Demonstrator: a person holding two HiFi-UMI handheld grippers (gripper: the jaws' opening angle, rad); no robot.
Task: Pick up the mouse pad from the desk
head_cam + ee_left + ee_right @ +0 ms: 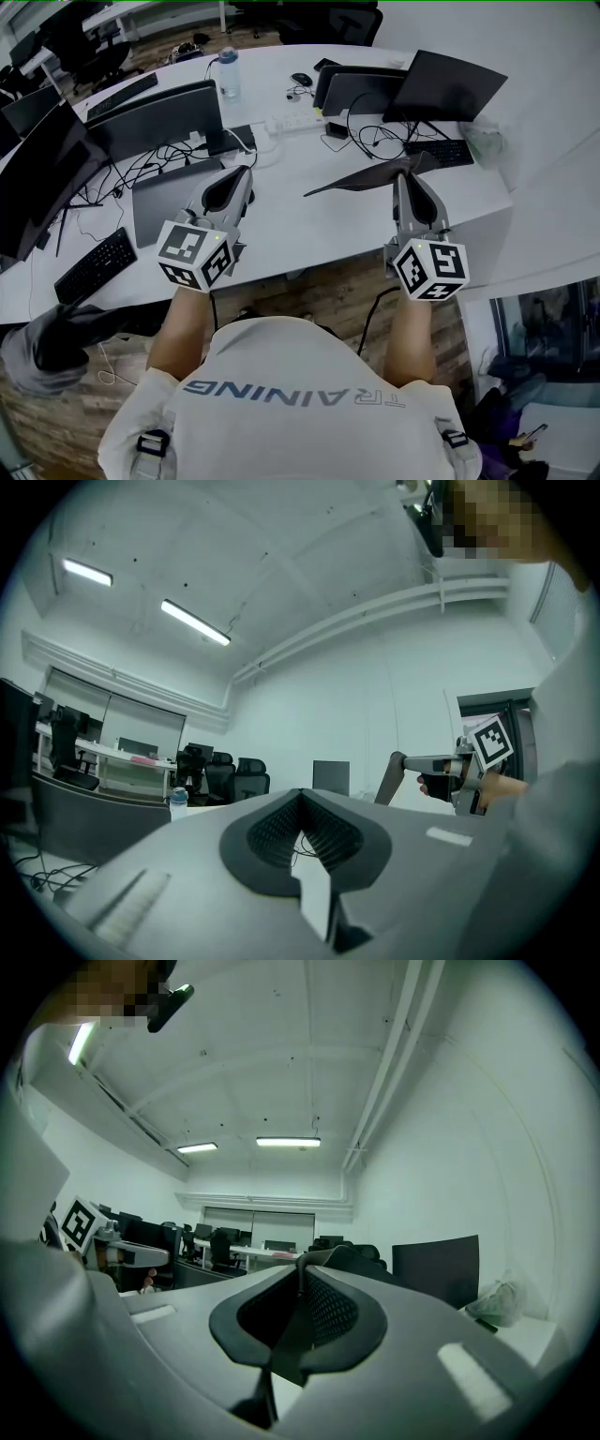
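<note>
The mouse pad (361,178) is a thin dark sheet held up off the white desk (309,234), reaching left from my right gripper (410,173). That gripper is shut on the pad's right edge. In the right gripper view the pad (286,1335) runs edge-on between the jaws. My left gripper (242,173) hovers over the desk to the left, apart from the pad, with its jaws together and nothing in them. The left gripper view shows its tips (300,797) meeting, and the right gripper (450,766) off to the right with the pad (389,780) drooping from it.
Two dark monitors (155,117) and a grey laptop (173,197) stand left of the grippers, with a keyboard (94,267) near the front edge. A water bottle (229,73), a power strip (291,122), cables, more screens (450,84) and a second keyboard (439,152) fill the back.
</note>
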